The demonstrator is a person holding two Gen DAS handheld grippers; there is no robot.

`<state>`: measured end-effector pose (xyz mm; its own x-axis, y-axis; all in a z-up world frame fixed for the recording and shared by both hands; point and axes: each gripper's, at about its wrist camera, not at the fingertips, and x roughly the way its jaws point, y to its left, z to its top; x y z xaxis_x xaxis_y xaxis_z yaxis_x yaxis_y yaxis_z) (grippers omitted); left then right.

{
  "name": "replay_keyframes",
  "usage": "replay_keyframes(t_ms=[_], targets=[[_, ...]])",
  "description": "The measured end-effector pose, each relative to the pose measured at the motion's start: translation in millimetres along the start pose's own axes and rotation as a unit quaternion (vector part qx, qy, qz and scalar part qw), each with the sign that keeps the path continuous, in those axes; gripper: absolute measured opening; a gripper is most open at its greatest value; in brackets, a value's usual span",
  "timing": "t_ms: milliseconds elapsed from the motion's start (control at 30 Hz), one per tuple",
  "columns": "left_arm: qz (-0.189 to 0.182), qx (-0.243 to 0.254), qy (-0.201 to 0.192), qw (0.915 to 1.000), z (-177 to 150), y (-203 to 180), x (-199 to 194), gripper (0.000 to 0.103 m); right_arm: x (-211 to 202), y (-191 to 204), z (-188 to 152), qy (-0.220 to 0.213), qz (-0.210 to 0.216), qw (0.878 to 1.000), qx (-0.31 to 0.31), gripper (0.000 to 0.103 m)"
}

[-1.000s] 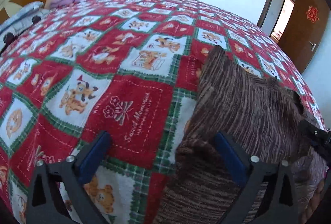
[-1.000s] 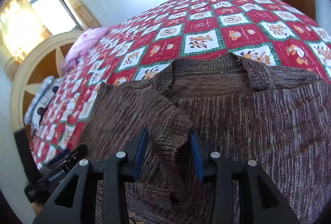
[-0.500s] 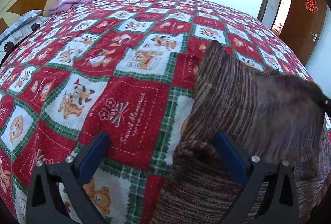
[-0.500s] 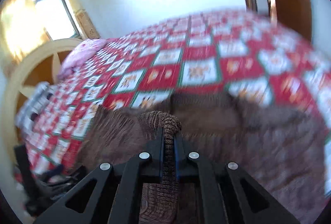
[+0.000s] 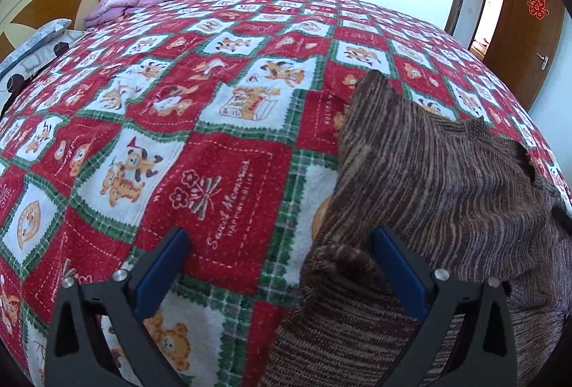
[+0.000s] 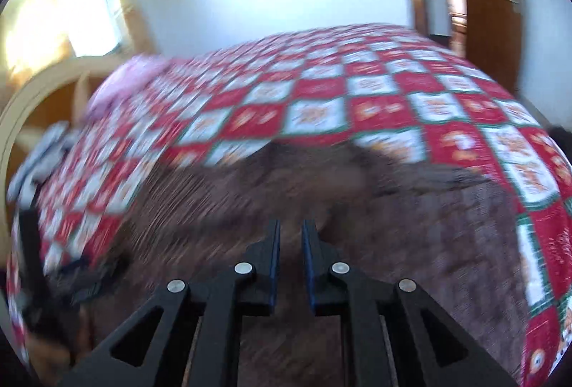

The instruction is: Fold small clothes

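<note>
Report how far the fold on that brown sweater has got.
Done: little; the brown sweater lies on the quilt with one part tented up, no tidy fold visible. In hand: the right gripper, jaws just opening slightly, is over the knit; blur hides whether any is between them. The left gripper is open, astride the sweater's edge. Left: lay that part over, then the remaining folds.
</note>
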<state>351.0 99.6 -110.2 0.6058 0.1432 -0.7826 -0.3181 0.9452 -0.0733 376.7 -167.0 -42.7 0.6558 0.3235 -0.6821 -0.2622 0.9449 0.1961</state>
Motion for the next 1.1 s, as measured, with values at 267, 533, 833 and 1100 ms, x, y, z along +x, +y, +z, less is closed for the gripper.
replay_keyframes(t_ms=[267,533,833,1100], targets=[[0.0,0.001,0.0,1.0,-0.2,-0.1,0.8,0.103,18.2,7.8,-34.2,0.088,-0.019,0.996,-0.007,0.017],[-0.011,-0.005,0.002,0.9999,0.1,2.3,2.2,0.103,-3.6,12.7,-47.2,0.114,-0.038,0.993,0.009,0.019],[-0.05,0.078,-0.01,0.9956,-11.9,1.3,-35.4,0.098,-117.4,31.8,-83.4,0.03,0.011,0.999,0.044,0.053],[-0.142,0.143,-0.024,0.9791,-59.9,53.7,-123.1,0.099,-158.9,50.3,-128.2,0.01,0.022,0.999,0.021,0.053]])
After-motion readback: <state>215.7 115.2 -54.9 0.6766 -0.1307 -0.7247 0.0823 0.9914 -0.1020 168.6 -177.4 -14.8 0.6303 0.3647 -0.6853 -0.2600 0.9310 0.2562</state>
